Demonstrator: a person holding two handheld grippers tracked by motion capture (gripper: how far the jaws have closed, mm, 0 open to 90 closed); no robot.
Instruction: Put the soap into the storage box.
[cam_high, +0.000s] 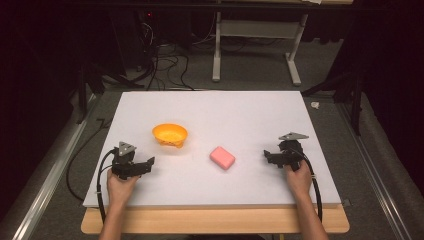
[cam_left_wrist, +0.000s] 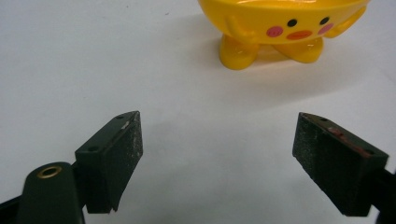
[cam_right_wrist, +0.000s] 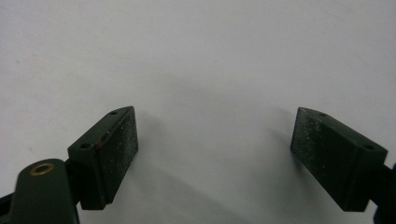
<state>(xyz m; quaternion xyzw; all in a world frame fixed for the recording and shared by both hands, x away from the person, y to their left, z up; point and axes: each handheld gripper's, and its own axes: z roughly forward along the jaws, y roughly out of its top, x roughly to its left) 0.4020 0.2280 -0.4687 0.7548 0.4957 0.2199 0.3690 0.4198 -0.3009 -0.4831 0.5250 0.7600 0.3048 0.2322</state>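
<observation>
Pink soap bar (cam_high: 222, 157) lies flat on the white table board (cam_high: 210, 107), just right of centre in the high view, between the two grippers and apart from both. The yellow chick-face bowl (cam_high: 170, 135) stands upright at centre left, up and to the left of the bar; in the left gripper view it sits at the top of the frame (cam_left_wrist: 285, 30), resting on its stubby feet.

Left gripper (cam_high: 147, 164): at lower left of the high view, jaws spread wide, nothing between them, pointing toward the bowl. Right gripper (cam_high: 267, 156): at centre right, jaws likewise spread wide and empty, aimed left toward the bar. In the right gripper view, bare board lies between its jaws (cam_right_wrist: 212, 154).

Step in hand: start position, nothing yet grasped. The work appears to be placing the bar in the bowl, though this is a judgement from the layout.

Next move: advance the right gripper leftward until the jaws straddle the bar across its narrow side, then close. Height of the jaws above the board cannot be judged reliably from these views.
</observation>
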